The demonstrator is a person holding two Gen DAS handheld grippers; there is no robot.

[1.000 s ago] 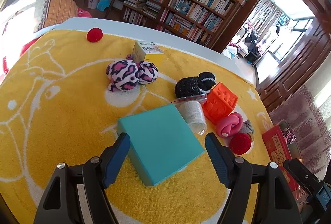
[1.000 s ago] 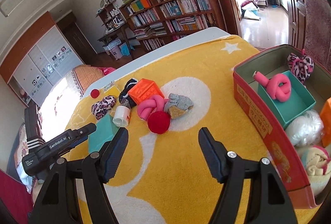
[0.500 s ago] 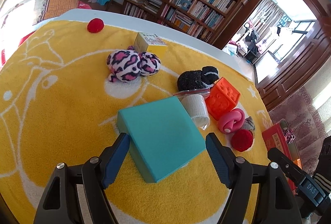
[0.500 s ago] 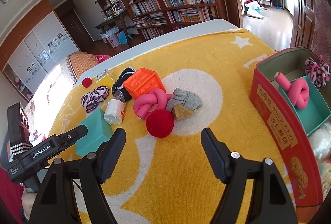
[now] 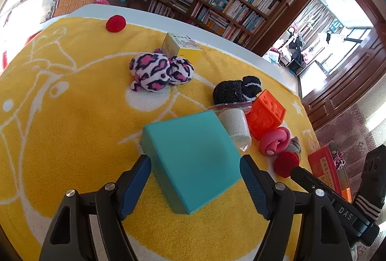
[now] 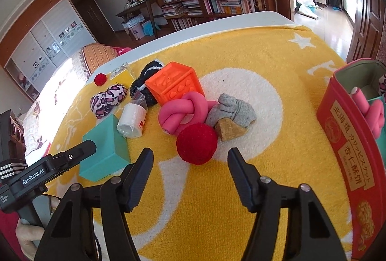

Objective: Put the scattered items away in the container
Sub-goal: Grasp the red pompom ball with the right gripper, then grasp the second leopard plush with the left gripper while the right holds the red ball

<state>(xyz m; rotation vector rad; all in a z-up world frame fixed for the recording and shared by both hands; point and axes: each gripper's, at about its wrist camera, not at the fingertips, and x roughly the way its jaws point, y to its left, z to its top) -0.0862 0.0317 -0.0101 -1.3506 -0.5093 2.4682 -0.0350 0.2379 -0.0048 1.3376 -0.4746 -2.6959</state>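
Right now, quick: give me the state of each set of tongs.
Left tongs: open, straddling the teal box, not gripping it.
Right tongs: open, empty, just been closing, red ball just ahead.

Your left wrist camera tilts down from close above the yellow towel-covered table (image 5: 72, 116), facing the bookshelf at 12 o'clock. Your right wrist camera looks down likewise, with the red tin container (image 6: 345, 140) at 3 o'clock. Both views share the teal cardboard box (image 5: 193, 159) (image 6: 106, 147) and the red felt ball (image 5: 286, 163) (image 6: 196, 142).
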